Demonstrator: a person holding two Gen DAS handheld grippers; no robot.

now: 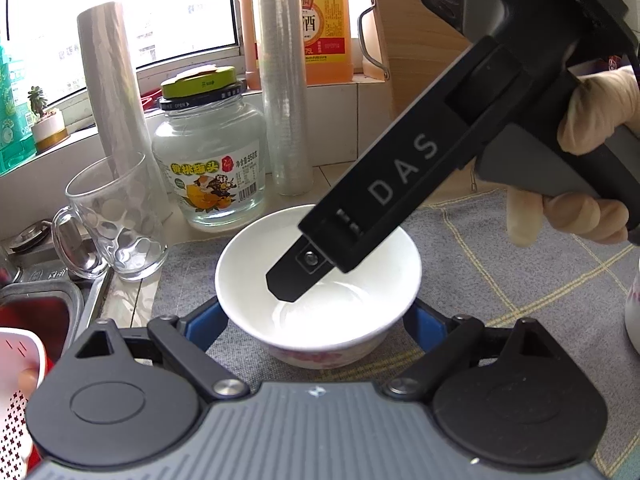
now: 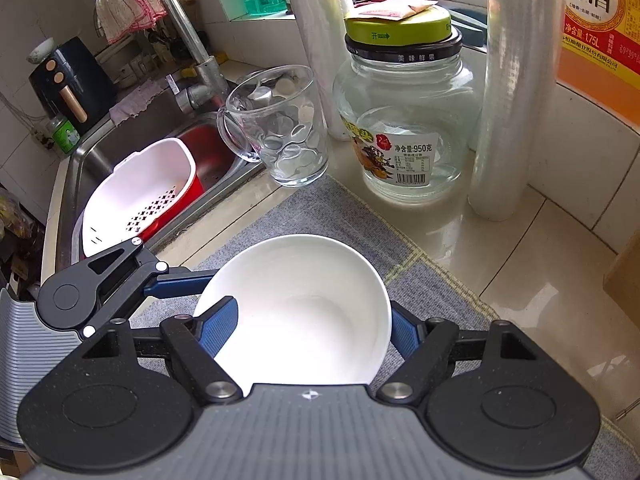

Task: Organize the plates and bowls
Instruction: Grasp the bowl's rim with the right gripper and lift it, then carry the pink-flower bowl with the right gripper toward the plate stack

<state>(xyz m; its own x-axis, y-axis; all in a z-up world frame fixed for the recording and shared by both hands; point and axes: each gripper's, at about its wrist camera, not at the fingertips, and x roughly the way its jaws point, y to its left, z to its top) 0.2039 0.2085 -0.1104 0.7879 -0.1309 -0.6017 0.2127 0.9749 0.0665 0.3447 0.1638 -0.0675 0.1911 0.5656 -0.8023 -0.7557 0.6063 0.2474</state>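
A white bowl (image 1: 320, 280) with a pink flower pattern on its outside stands on a grey checked mat (image 1: 480, 256). My left gripper (image 1: 316, 320) is open, its blue pads on either side of the bowl's base. My right gripper (image 2: 312, 328) comes down from the upper right in the left wrist view, with one finger (image 1: 292, 276) inside the bowl. In the right wrist view the bowl (image 2: 304, 312) lies between its blue pads, which sit at the rim; I cannot tell whether they grip it. The left gripper's arm shows there at the left (image 2: 132, 276).
Behind the bowl stand a glass mug (image 1: 116, 216), a glass jar with a green lid (image 1: 212, 152), two film rolls (image 1: 284, 80) and an orange bottle (image 1: 324, 20). The sink (image 2: 132, 140) at left holds a white colander (image 2: 140, 196) in a red basin.
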